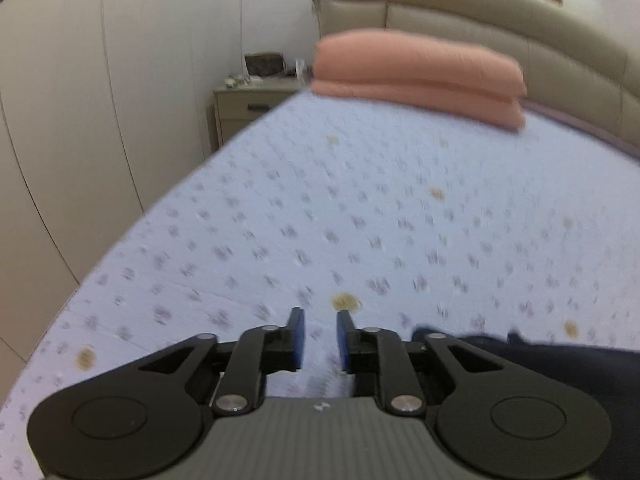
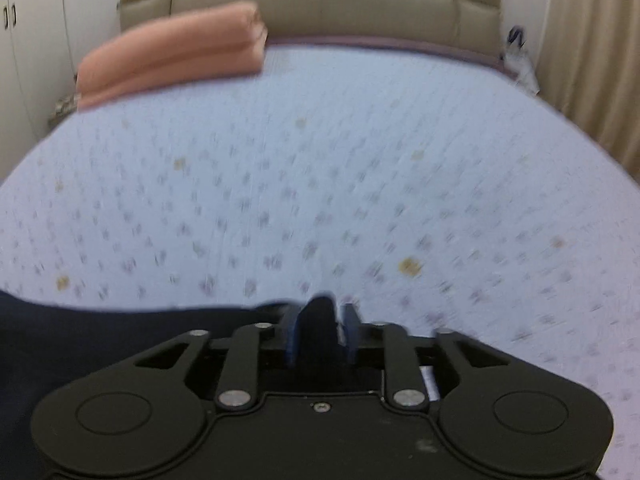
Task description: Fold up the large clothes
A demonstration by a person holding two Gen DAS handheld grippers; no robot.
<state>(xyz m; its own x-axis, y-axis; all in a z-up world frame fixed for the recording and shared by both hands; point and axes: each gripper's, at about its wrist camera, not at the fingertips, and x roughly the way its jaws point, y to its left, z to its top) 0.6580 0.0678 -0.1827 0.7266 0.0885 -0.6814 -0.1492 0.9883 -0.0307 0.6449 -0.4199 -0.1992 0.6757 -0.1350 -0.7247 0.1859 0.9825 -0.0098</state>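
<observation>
Both tools hang over the bed with its lilac flower-print quilted cover (image 1: 360,208). Dark navy cloth garment (image 2: 100,340) lies at the near edge. Right tool (image 2: 318,336) is released with a fold between its pads; left tool (image 1: 320,340) is released, empty.

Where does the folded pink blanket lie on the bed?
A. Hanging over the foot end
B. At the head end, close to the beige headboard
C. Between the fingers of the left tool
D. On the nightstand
B: the pink blanket rests on the bedsheet just before the headboard.
</observation>
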